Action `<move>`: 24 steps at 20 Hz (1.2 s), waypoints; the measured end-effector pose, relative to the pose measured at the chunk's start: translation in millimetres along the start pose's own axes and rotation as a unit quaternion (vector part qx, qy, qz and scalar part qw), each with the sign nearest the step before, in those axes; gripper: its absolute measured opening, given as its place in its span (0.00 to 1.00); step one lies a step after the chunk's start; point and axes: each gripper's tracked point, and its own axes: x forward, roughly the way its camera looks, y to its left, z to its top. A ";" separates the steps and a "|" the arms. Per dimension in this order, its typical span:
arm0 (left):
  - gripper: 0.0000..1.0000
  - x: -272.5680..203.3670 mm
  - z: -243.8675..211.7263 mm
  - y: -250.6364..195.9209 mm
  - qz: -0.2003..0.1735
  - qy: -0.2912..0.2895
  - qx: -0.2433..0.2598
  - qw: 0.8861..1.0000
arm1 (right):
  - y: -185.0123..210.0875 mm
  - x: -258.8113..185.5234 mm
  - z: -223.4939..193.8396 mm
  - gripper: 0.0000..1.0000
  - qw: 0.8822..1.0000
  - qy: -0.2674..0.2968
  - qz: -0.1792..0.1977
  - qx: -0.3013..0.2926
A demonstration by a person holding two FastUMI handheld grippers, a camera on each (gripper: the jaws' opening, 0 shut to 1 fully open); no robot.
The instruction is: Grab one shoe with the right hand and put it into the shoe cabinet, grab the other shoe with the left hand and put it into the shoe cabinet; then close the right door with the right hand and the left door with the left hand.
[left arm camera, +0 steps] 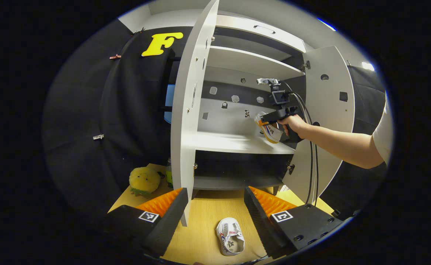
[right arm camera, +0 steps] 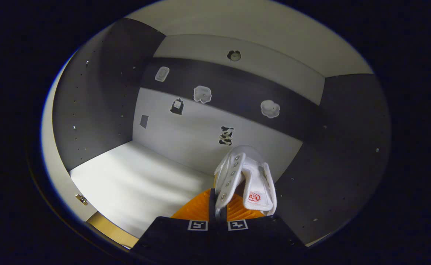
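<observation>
So the shoe cabinet (left arm camera: 237,143) has both doors swung wide open, the left door (left arm camera: 191,110) sticking out toward me and the right door (left arm camera: 326,110) off to the far side. The person's hand (left arm camera: 293,125) is holding the right gripper (left arm camera: 270,123) inside the middle compartment, just above the white shelf (left arm camera: 234,142), with a white shoe (left arm camera: 270,130) hanging from it near the right end. In the right gripper view that shoe (right arm camera: 245,180) is pinched by its upper edge, both fingers (right arm camera: 197,209) closed tight on it, toe pointing at the back panel (right arm camera: 186,132) with its little stickers. The left gripper (left arm camera: 215,209) is hanging low in front of the cabinet with its jaws spread wide and nothing between them. The other shoe (left arm camera: 230,235) is lying on the wooden floor (left arm camera: 208,221) right below it, between the fingers but not touched. There's also a yellow plush toy (left arm camera: 143,180) sitting on the floor left of the cabinet.
</observation>
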 end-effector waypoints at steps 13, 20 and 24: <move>0.95 -6.8 0.1 -2.6 0.041 -0.010 -0.006 0.999 | 24.4 15.3 -31.1 0.34 0.995 0.084 0.028 0.044; 0.95 -12.9 -17.9 -8.2 0.014 -0.005 0.014 1.000 | 28.6 -77.9 -7.6 0.98 0.997 0.015 0.034 0.063; 0.95 -9.9 -41.4 -9.5 -0.012 0.004 0.015 1.000 | 24.5 -144.1 -14.6 0.98 0.996 -0.037 0.012 0.085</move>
